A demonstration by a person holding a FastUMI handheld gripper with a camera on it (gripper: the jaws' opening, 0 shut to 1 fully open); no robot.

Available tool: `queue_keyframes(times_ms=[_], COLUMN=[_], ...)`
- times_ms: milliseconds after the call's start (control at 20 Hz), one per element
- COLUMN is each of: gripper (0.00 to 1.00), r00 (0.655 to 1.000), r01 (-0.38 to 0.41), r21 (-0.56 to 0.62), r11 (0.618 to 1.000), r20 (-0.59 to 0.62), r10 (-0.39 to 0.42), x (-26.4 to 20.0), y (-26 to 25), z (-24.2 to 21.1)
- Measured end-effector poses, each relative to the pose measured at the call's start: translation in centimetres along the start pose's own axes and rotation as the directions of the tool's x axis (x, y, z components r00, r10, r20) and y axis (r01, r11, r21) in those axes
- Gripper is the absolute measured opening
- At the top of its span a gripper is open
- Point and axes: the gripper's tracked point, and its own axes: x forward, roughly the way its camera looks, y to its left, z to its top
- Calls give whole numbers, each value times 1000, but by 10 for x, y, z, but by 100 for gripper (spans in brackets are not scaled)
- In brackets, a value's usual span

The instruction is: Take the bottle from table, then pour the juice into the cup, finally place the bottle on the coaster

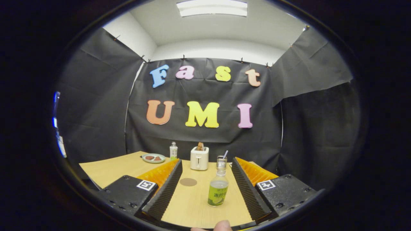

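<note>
The tool (205, 189) is spread wide over a pale wooden counter (192, 205), holding nothing. Between its fingers, nearer the right one, stands the bottle (218, 189): upright, clear, capped, with a green label and pale juice. To grasp it well, centre the bottle between the fingers and close on its body. Further off lie a round coaster (188, 182), then a cup (221, 162) and a toaster (199, 158).

bottles 2 (218, 188) (173, 150) | coaster 1 (188, 182) | toaster 1 (199, 158) | plate 1 (153, 158)
</note>
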Motion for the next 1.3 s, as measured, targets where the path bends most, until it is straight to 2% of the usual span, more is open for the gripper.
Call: queue_keyframes(times_ms=[650, 1300], gripper=[99, 99], r00=[1000, 999], r01=[-3, 24], r21=[40, 113], r11=[999, 993], r20=[-28, -48], r10=[4, -18], x=[7, 25], y=[-19, -84], z=[2, -6])
